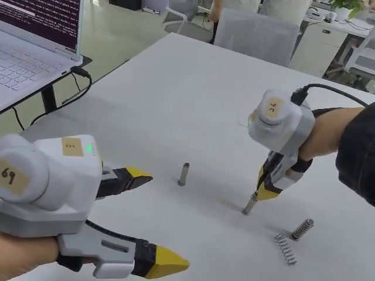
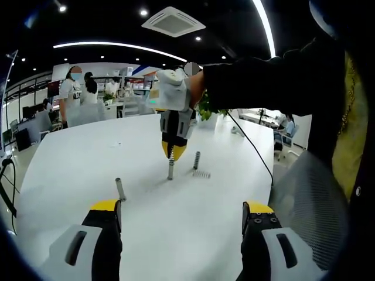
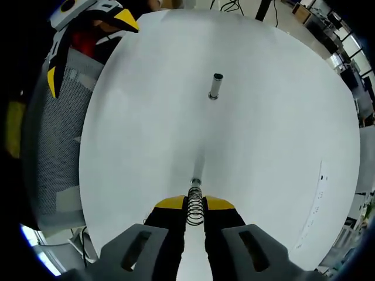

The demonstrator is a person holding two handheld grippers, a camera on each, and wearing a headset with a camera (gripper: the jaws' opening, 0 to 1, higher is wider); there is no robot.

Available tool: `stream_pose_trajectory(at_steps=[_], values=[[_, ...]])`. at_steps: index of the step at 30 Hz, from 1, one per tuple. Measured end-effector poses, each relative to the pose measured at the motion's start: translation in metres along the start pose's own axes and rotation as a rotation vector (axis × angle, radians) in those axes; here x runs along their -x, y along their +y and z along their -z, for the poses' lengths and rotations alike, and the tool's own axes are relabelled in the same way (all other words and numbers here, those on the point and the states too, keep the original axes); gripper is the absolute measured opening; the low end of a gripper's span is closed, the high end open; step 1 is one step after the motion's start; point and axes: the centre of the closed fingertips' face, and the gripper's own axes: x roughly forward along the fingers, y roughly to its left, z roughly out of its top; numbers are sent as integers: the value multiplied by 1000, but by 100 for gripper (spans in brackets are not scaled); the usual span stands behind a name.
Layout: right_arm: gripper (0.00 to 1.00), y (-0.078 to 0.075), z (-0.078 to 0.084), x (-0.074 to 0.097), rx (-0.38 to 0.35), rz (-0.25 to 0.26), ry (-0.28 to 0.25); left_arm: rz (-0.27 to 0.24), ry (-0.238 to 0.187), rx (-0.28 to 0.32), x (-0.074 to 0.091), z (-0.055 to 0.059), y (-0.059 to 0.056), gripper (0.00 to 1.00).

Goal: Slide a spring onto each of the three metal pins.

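Over the pin [image 1: 250,205], the right hand-held gripper [image 1: 266,191] is clamping a spring [image 3: 195,211] whose lower end is meeting the pin's tip. Keeping the spring in line with the pin is mattering most, I judge. It is looking thin, bright and open-coiled. Well apart from the pin, the left hand-held gripper [image 2: 181,208] is hanging open, empty.

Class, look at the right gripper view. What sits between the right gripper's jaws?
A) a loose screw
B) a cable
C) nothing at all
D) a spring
D: the right gripper is shut on a spring, whose coils show between the yellow tips, lined up with a metal pin.
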Motion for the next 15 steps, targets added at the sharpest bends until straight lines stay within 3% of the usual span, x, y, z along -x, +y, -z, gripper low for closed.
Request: stream_pose_trajectory(at_steps=[15], values=[[9, 5, -2, -4, -5, -7, 10, -3, -1, 9, 1, 1, 0, 81]])
